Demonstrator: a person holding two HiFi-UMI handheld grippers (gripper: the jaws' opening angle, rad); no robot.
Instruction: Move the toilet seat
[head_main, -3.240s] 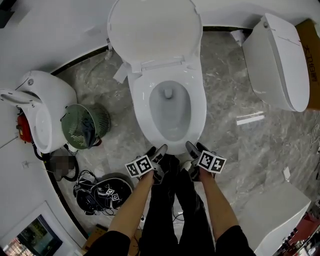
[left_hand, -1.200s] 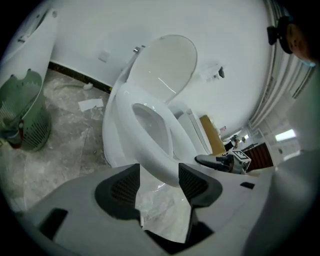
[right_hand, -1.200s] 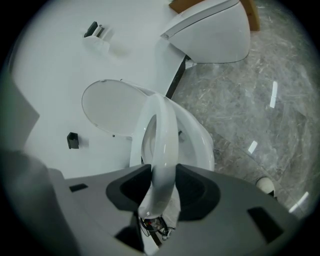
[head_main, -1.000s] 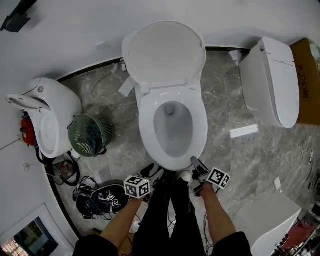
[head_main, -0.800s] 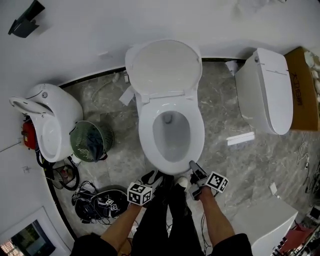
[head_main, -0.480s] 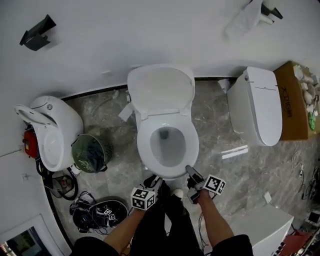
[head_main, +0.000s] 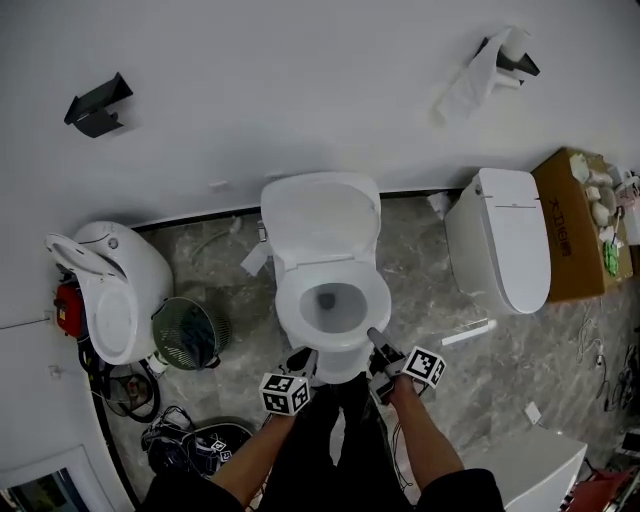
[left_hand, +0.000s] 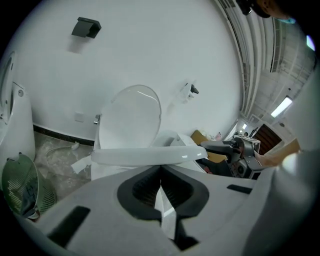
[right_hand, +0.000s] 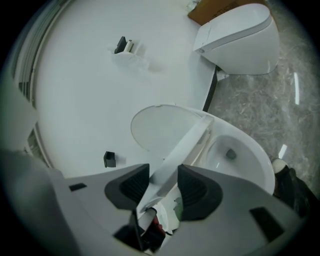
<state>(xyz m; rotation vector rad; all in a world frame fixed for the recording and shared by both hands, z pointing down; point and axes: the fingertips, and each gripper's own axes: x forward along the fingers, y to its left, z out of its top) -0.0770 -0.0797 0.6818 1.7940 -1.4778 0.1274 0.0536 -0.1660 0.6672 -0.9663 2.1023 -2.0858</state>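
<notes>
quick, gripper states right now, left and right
Left gripper: closed, nothing between its jaws.
Right gripper: clamped on the raised toilet seat; its jaws have just been opening a little, with the seat between them.

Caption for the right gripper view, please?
Right gripper, jaws just eased wider, grips the seat edge, raised off the bowl; lid upright behind.
</notes>
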